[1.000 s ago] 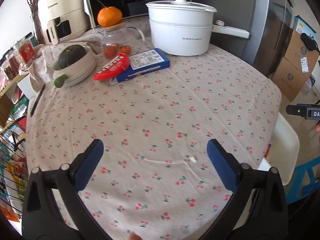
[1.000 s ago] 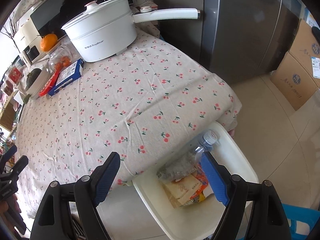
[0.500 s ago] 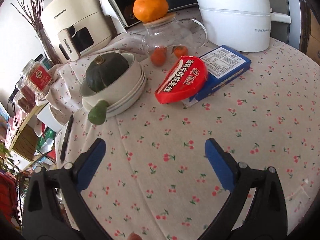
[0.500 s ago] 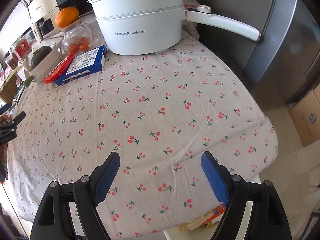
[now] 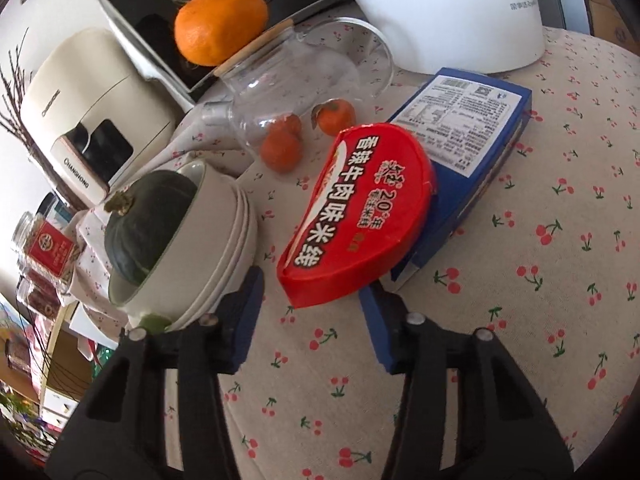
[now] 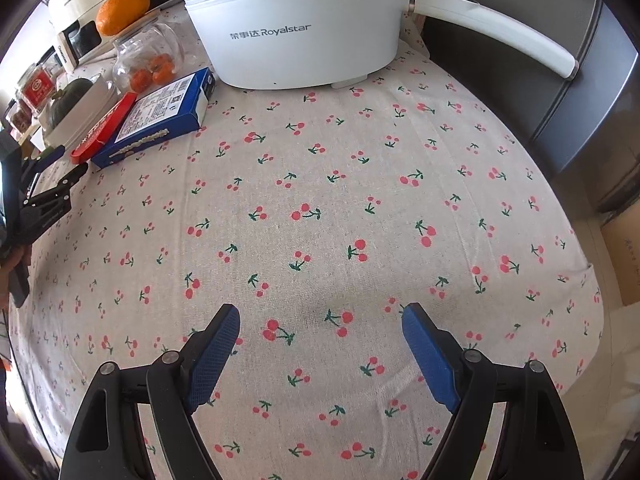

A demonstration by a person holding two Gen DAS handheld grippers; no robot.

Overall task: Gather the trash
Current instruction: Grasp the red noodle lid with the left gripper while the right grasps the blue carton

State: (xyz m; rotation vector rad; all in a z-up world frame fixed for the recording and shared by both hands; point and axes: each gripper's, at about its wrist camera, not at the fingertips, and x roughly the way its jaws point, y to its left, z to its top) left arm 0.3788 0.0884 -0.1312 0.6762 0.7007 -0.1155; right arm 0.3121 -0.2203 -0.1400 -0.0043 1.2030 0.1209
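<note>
A red half-round noodle lid (image 5: 360,216) with Chinese print lies on the cherry tablecloth, its far side resting on a blue box (image 5: 472,152). My left gripper (image 5: 312,304) is open, its fingertips just short of the lid's near edge, one on each side. In the right wrist view the lid (image 6: 105,127) and blue box (image 6: 160,116) sit far left, with the left gripper (image 6: 68,168) next to them. My right gripper (image 6: 320,316) is open and empty above bare tablecloth.
Stacked bowls holding a green squash (image 5: 160,224) stand close left of the lid. A glass teapot (image 5: 296,92) with small oranges, a big orange (image 5: 220,24) and a white Royalstar pot (image 6: 296,24) stand behind. The table edge (image 6: 592,280) drops off right.
My left gripper has moved forward and down to the red lid and has narrowed somewhat. My right gripper has swung from the white bin beside the table to over the tabletop.
</note>
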